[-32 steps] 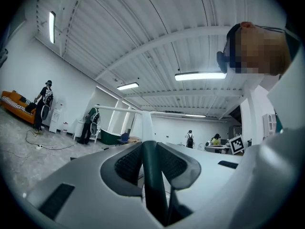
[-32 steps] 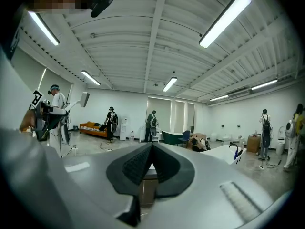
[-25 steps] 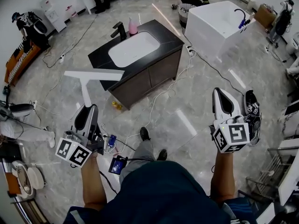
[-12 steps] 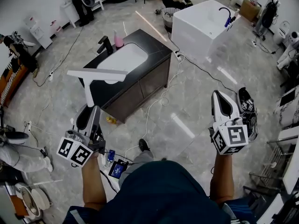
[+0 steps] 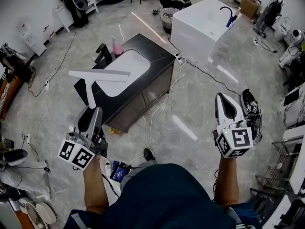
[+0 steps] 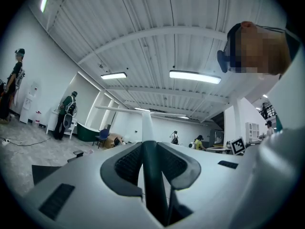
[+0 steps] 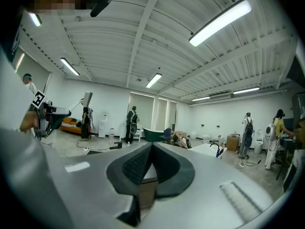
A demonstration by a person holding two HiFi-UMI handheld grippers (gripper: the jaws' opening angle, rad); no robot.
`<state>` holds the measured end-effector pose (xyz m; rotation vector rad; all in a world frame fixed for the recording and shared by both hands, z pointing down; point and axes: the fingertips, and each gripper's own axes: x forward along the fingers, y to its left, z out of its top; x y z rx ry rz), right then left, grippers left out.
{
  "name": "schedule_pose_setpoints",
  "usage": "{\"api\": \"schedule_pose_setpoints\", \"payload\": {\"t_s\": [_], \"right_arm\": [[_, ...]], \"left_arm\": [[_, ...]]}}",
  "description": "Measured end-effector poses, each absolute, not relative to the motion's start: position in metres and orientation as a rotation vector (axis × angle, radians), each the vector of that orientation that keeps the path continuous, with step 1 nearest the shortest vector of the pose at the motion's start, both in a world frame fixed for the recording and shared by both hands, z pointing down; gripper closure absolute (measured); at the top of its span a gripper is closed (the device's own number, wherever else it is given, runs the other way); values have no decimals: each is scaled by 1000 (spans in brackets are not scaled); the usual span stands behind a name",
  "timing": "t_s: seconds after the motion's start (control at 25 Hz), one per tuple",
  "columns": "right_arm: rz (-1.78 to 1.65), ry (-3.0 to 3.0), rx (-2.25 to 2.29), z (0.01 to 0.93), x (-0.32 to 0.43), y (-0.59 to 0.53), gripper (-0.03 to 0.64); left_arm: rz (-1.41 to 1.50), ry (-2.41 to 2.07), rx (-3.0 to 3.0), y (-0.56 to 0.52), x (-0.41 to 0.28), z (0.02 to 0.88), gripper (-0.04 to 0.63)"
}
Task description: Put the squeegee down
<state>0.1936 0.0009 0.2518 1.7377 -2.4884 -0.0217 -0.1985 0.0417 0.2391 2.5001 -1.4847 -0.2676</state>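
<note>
Left gripper pinches the handle of the white T-shaped plastic squeegee, aloft before the black-topped vanity cabinet. Right gripper is pressed together, empty. I judge I'm mid-carry; next I'd reach the countertop, lower and release.

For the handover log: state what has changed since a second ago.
The person carried the squeegee closer to the sink vanity; its blade now overlaps the basin in the head view. Unchanged: left claw clamps it, right claw shut and empty.
</note>
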Motion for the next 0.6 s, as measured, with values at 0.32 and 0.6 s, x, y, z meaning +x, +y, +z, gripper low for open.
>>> {"api": "schedule_pose_setpoints", "payload": {"t_s": [0.32,0.6], "right_arm": [[-39,-2433,1778,245,170,-40,607],[-43,-2419,1816,250,150,-65,607]], "left_arm": [[-278,-1425,2502,-15,-230,245,499],[-286,-1387,2540,-44,-249,244,499]]}}
